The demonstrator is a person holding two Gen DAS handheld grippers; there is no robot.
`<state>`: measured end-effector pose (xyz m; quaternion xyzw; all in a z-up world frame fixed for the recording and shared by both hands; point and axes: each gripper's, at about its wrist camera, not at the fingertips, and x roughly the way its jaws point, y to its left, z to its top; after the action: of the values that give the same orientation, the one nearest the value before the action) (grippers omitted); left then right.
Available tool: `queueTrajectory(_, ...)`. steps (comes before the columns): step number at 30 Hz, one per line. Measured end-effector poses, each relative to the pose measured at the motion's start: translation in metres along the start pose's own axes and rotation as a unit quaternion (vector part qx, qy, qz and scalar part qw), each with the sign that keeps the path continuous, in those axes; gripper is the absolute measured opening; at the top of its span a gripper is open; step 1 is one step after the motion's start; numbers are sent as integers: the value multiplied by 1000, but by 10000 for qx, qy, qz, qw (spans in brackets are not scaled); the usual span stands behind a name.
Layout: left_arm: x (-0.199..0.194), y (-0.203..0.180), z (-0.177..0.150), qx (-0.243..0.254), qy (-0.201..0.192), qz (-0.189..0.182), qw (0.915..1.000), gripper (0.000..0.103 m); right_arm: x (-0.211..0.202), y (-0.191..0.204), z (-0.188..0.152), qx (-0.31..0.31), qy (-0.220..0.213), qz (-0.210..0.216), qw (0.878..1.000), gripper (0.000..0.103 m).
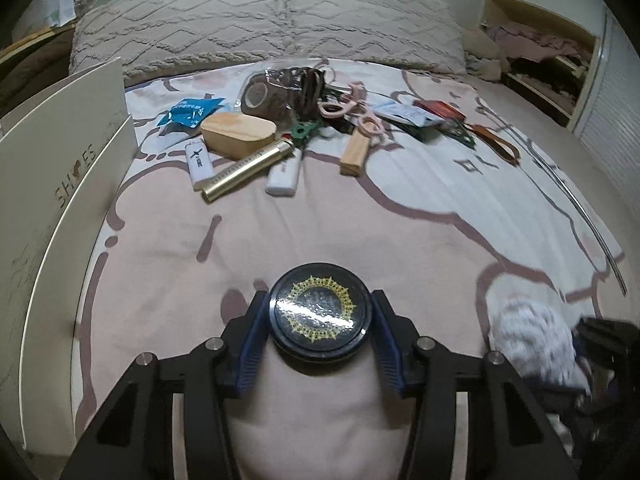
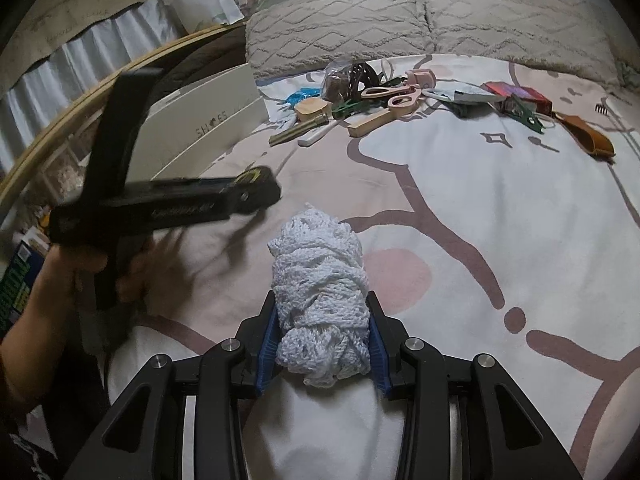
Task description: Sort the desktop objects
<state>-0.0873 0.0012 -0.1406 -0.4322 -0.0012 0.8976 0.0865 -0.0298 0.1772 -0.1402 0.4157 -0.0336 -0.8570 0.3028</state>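
Left gripper (image 1: 320, 334) clamped on round tin (image 1: 319, 312), lid up, over pink bedspread (image 1: 280, 232). Right gripper (image 2: 322, 338) closed on white yarn bundle (image 2: 318, 292), long axis running forward along fingers. Shoebox (image 1: 60, 184) just left of tin, nearer left hand; unsorted pile (image 1: 300, 128) well ahead.

Clutter (image 1: 304, 128) on bed (image 1: 280, 232), pillows (image 1: 264, 28) behind

Both wrist views sit low and close over the bedspread (image 1: 320, 220), angled down toward the pillows (image 1: 272, 24) beyond. The left view lies nearer the shoe box (image 1: 60, 168) — the right further off. Both share the clutter pile (image 2: 384, 96) before the pillows.
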Motion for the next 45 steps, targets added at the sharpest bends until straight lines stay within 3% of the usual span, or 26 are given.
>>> queueTrajectory(4,-10,-8,-12,201,33,-85,9998,50,1,7,0,-169,30,20,9998,54)
queueTrajectory(9,-19,-14,-24,257,15,-245,9994,50,1,13,-1,-363,66,-117,9992,59)
queueTrajectory(11,-18,-16,-22,227,-4,-318,9992,50,0,14,-1,-387,65,-132,9991,67)
queueTrajectory(13,-14,-20,-14,161,4,-427,9990,50,-4,16,-2,-414,37,-319,9986,82)
queueTrajectory(15,-10,-26,-4,189,-14,-517,9985,50,-8,18,-2,-468,14,-490,9977,87)
queueTrajectory(23,11,-45,23,470,56,-643,9968,50,-16,6,-4,-490,183,-1001,9936,87)
queueTrajectory(28,16,-54,12,730,70,-629,9953,50,-22,-11,-7,-499,317,-1449,9877,87)
queueTrajectory(35,6,-62,1,825,98,-877,9927,50,-35,-41,0,-10,76,-1888,9820,87)
queueTrajectory(45,-4,-79,-8,1001,77,-985,9901,50,-35,-53,6,317,-9,-2059,9781,87)
